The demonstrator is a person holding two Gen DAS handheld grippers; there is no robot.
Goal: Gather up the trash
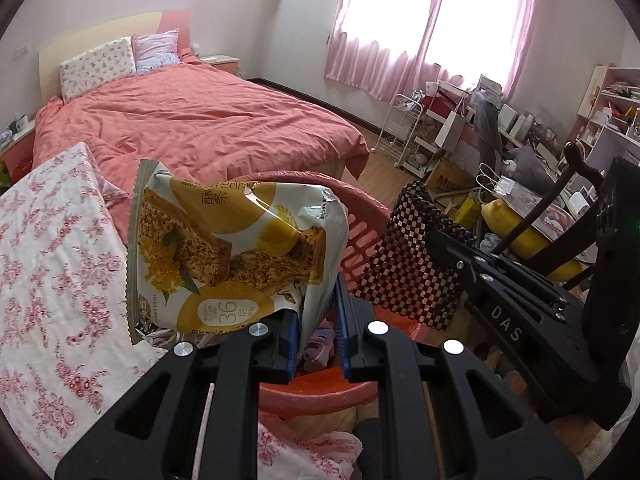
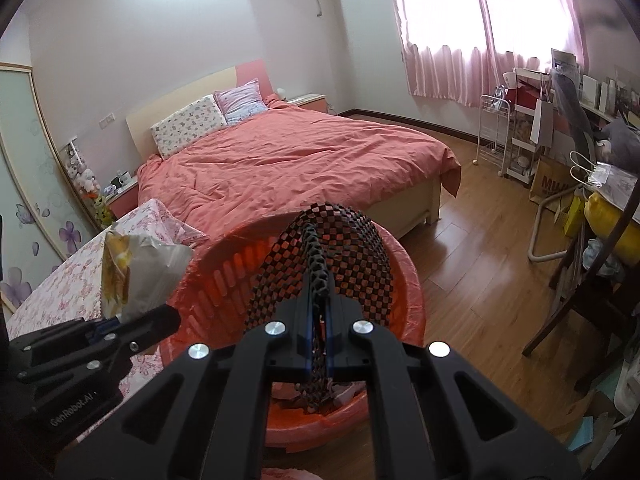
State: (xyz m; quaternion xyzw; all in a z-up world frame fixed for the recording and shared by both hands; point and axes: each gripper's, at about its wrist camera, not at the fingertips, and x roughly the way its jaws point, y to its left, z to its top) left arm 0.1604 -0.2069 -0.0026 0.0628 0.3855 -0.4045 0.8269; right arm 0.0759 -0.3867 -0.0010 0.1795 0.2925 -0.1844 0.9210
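Trash is in both claws and over the bin, so the collecting looks nearly finished for these two pieces. Nearest, the left claw (image 1: 316, 332) is closed on the lower corner of an empty snack wrapper (image 1: 228, 248), which stands up above the near rim of the red bin (image 2: 224, 264). Just beside it, the right claw (image 2: 318, 336) is nearly fully closed on a fold of black mesh mat (image 2: 340, 248), which arches over the bin's mouth and hangs down into it. Inside the bin, something pinkish already lies at the bottom, though the view there is too blocked to say what. What is left, I judge, is letting go of both pieces so they drop in. A flowered cloth (image 1: 60, 260) covers the tabletop to the left, and the bed (image 2: 288, 160) beyond shows no litter.
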